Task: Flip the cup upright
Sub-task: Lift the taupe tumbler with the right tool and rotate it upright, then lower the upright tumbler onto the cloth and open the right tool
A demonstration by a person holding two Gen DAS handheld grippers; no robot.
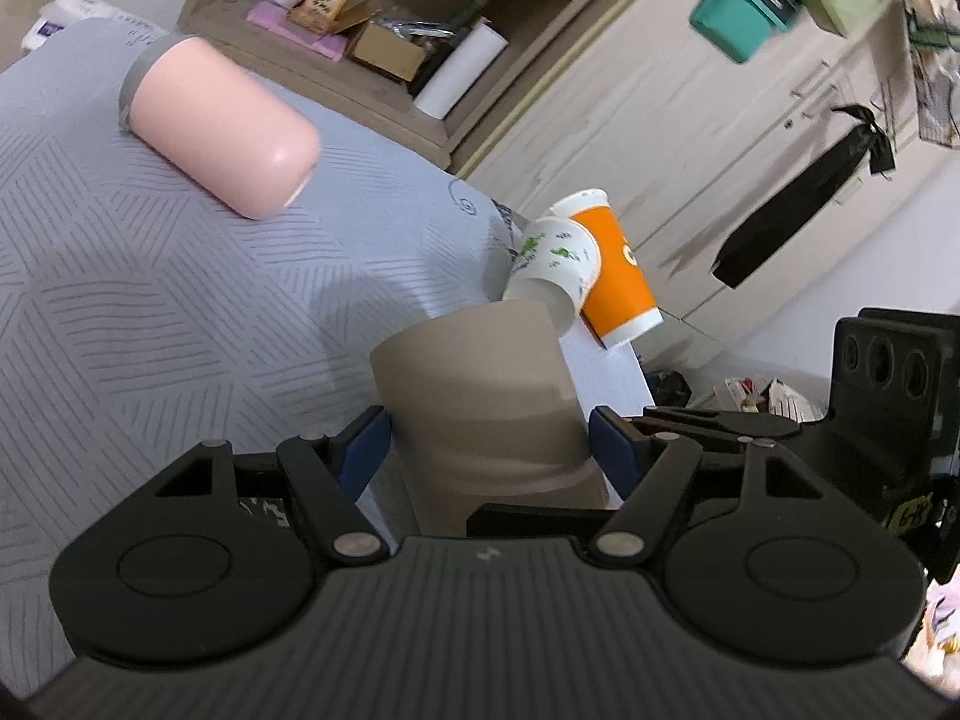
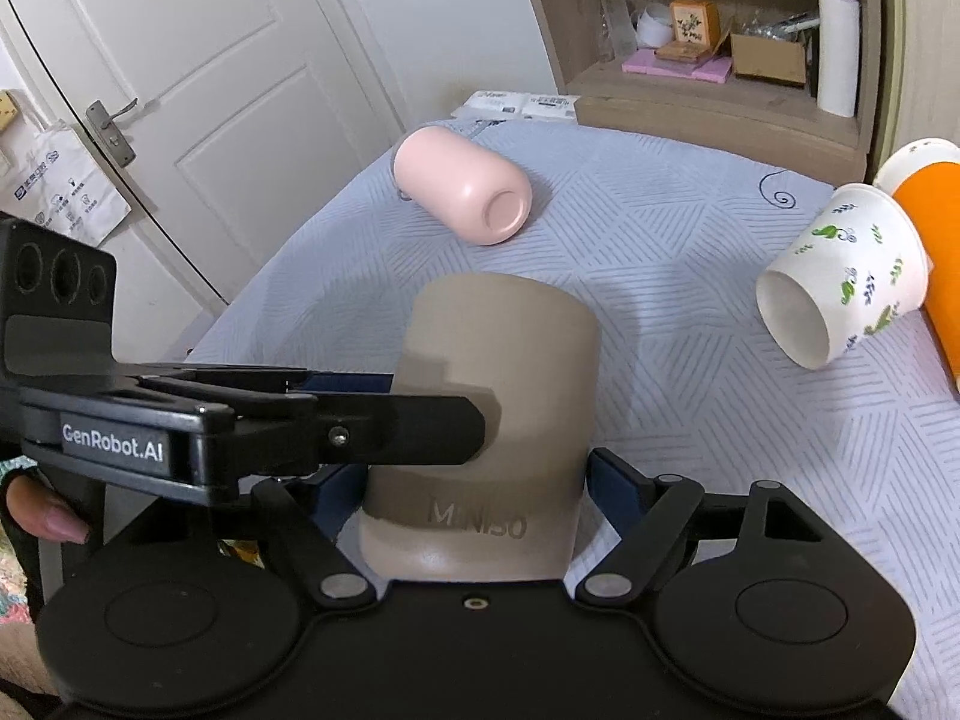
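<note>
Grey quilted bedspread [image 2: 660, 228] beneath wooden shelves [image 2: 708, 102].

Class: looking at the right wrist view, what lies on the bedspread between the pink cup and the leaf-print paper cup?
Nothing: between the pink cup and the leaf-print paper cup only bare bedspread shows in the right wrist view.

Your cup [image 2: 501, 396] is a matte beige-grey tumbler with "MINISO" embossed on a band near the end facing the right wrist camera. It sits between the fingers of both grippers, over the grey quilted bedspread [image 2: 660, 276]. Far end looks closed; can't tell if it's upright.
</note>
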